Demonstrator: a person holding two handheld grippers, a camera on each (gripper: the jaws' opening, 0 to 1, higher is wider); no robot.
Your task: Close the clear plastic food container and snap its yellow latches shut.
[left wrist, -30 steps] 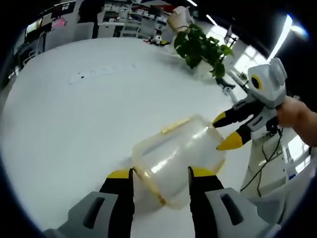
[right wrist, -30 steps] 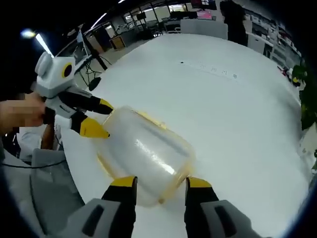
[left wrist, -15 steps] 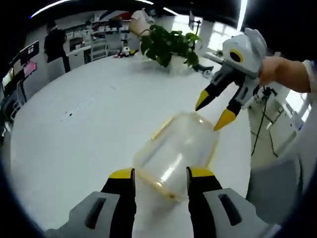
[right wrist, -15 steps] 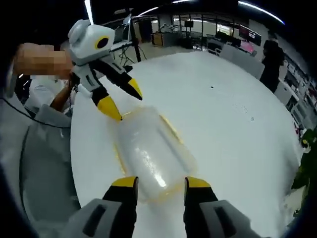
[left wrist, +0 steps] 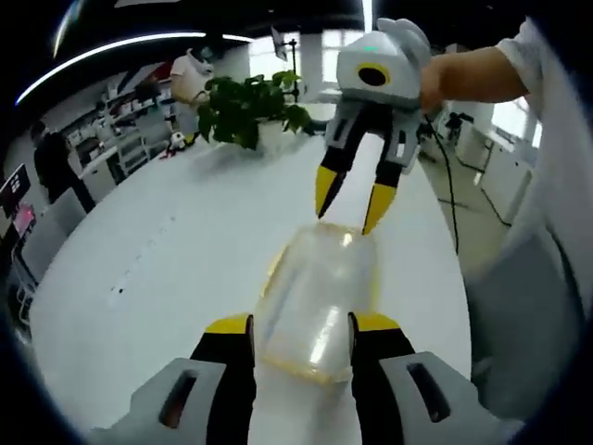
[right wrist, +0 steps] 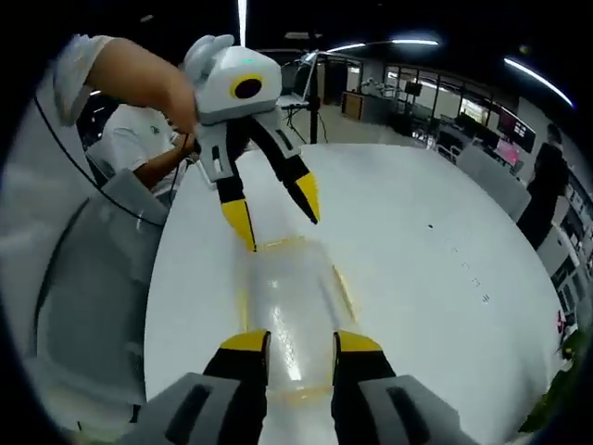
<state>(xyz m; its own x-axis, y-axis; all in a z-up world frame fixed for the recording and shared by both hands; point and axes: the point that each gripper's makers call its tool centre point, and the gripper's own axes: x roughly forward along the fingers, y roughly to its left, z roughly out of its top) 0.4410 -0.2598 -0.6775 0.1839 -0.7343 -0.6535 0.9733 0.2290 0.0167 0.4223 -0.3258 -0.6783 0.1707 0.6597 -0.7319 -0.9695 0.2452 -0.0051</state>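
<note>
Clear plastic container, just one, sits between two open tools on white table

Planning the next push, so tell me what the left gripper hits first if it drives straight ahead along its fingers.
The clear plastic food container with yellow latches: it already sits between the left gripper fingers. Beyond its far end, the right gripper faces back; depth there is unclear.
</note>
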